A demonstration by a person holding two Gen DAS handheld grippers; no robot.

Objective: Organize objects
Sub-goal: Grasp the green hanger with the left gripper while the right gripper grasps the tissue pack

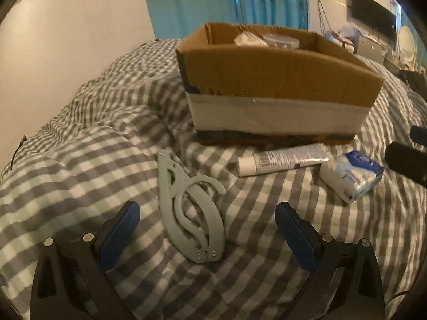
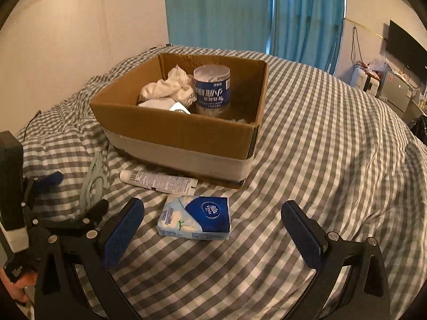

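Note:
A cardboard box [image 1: 277, 80] [image 2: 184, 130] stands on the checked bedspread and holds a white cloth [image 2: 170, 85] and a blue-labelled jar [image 2: 212, 89]. In front of it lie a folded pale green hanger [image 1: 192, 213] [image 2: 93, 184], a white tube [image 1: 283, 160] [image 2: 158, 181] and a blue-and-white tissue pack [image 1: 351, 174] [image 2: 196, 218]. My left gripper [image 1: 208, 229] is open, with the hanger between its fingers. My right gripper [image 2: 213, 229] is open, with the tissue pack between its fingers.
The bed [image 2: 333, 160] is covered with a grey-and-white checked spread that bulges in folds at the left. A blue curtain [image 2: 253, 13] hangs behind. A wall-mounted dark screen [image 2: 405, 50] and cluttered furniture are at the far right.

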